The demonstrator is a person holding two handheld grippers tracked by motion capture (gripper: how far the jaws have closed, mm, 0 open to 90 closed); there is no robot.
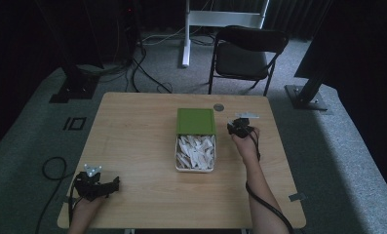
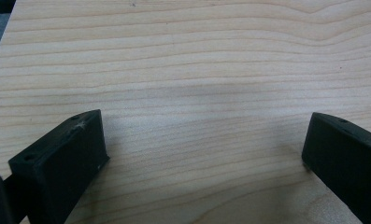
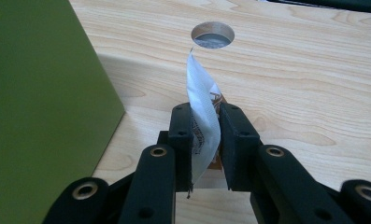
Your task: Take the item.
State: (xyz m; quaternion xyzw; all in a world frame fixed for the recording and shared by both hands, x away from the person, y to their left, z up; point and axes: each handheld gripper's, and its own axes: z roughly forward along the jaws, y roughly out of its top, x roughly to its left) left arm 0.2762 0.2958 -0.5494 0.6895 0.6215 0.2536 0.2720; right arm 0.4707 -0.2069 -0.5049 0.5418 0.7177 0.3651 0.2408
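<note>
From the high view, a wooden table (image 1: 132, 146) carries a white box (image 1: 195, 153) near its middle, full of white packets (image 1: 197, 150). A green lid (image 1: 196, 121) lies flat just beyond the box, touching its far end. A round hole (image 1: 219, 107) in the tabletop sits near the far edge, right of the lid. The left gripper (image 1: 114, 184) rests low at the near left corner, well apart from the box, with the person's hand behind it. The right gripper (image 1: 231, 127) is held just beside the lid's right edge, the forearm stretching back to the near edge. A black folding chair (image 1: 244, 56) stands on the carpet beyond the table.

In the left gripper view, the two black jaws stand wide apart with bare wood grain between them; the left gripper (image 2: 204, 140) holds nothing.

In the right gripper view, the right gripper (image 3: 205, 135) has its jaws closed narrowly on a white packet (image 3: 202, 107), which stands upright above the tips. The green lid (image 3: 38, 102) fills the left side, and the round hole (image 3: 213, 35) lies ahead on the table.
</note>
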